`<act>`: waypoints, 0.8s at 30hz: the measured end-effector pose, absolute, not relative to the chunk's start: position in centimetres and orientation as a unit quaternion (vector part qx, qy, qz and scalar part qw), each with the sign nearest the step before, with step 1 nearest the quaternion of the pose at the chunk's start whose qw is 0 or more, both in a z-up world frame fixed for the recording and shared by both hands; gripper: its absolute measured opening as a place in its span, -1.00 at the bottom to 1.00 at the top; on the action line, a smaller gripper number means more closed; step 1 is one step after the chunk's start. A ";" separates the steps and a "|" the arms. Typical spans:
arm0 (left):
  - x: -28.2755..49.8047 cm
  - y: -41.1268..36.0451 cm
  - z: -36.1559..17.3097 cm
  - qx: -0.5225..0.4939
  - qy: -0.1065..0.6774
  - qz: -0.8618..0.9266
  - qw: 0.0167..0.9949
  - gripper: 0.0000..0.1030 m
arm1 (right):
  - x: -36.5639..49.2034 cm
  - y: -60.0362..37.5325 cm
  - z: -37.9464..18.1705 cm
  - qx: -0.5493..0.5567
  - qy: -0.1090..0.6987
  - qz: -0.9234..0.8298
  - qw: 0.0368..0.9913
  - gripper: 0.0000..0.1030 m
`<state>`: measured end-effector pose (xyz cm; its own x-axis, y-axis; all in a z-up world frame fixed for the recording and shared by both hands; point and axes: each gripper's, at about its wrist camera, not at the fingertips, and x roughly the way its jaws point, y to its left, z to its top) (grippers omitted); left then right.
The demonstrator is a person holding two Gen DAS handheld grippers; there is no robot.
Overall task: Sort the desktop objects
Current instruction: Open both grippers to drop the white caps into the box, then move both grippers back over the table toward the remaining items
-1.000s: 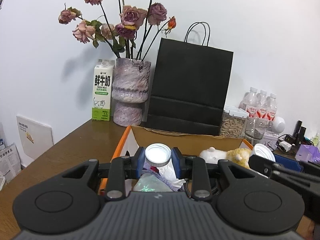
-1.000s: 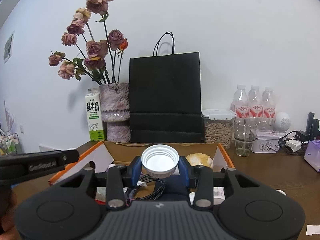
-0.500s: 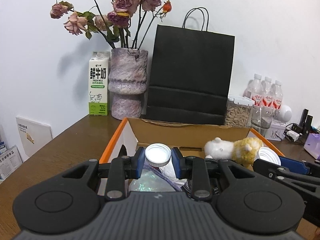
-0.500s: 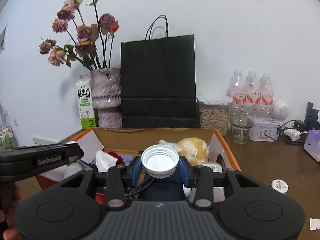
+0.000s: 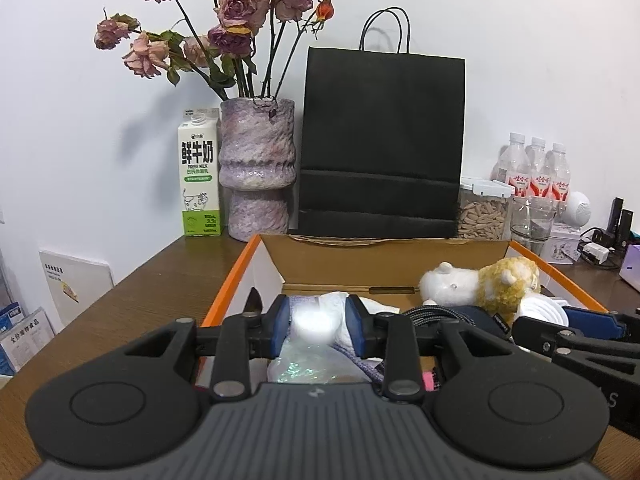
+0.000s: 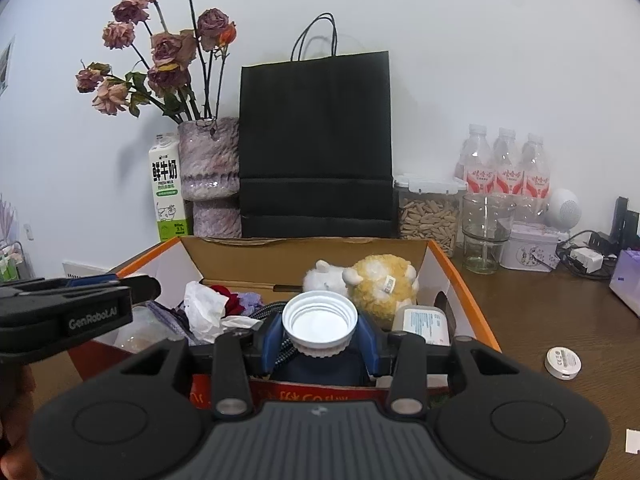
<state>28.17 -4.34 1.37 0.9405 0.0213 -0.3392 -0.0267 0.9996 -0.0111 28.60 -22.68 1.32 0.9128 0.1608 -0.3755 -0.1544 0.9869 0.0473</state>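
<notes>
An open cardboard box with orange edges [image 5: 240,268] [image 6: 460,272] holds a plush toy [image 5: 480,284] [image 6: 372,284], crumpled tissue, cloth and a cable. My left gripper [image 5: 318,330] is over the box's left part; a small white cap [image 5: 314,322], blurred, sits between its blue pads, which stand wider than the cap. My right gripper [image 6: 320,332] is shut on a larger white ribbed lid [image 6: 319,322] above the box's near edge. That lid also shows in the left wrist view [image 5: 540,310].
Behind the box stand a milk carton [image 5: 200,184], a vase of dried roses [image 5: 256,176], a black paper bag [image 5: 380,152], a jar of seeds [image 6: 428,212], a glass [image 6: 486,232] and water bottles [image 6: 504,168]. A small white disc [image 6: 563,362] lies on the wooden desk right of the box.
Both grippers have dipped toward the box, which looms larger. The left gripper's pads have spread and its white cap now looks blurred and lower. The right gripper still holds its lid.
</notes>
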 end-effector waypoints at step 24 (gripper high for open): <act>25.3 -3.6 2.2 -0.013 0.119 0.034 0.992 1.00 | 26.2 -23.2 2.3 0.014 0.162 0.067 0.984 1.00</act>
